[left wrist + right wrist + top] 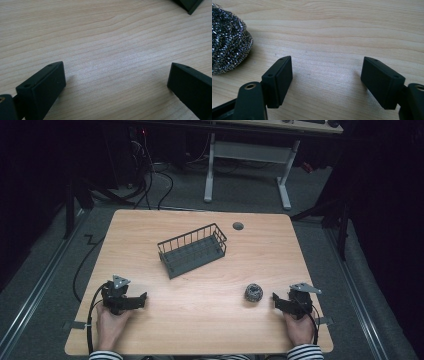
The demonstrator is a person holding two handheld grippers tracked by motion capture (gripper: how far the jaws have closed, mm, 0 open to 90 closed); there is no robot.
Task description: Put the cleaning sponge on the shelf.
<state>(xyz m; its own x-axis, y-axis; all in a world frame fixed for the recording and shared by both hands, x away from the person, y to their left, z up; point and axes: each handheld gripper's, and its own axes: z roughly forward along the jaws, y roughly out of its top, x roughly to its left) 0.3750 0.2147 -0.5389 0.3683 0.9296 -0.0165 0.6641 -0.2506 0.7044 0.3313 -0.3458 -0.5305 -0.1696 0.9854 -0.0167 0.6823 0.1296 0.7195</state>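
So nothing is done yet: the scourer (253,292) lies on the table (200,320) just beside the right gripper (276,300), at its ten o'clock, the basket (192,250) waits empty beyond, and both it and the left gripper (142,300) gape, holding nothing.

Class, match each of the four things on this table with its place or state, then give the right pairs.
1. wire basket
2. steel scourer
3. left gripper
4. round hole

A. far edge of the table
B. beside the right gripper
C. middle of the table, nothing inside
D. near left, jaws open on nothing

Pairs: 1-C, 2-B, 3-D, 4-A
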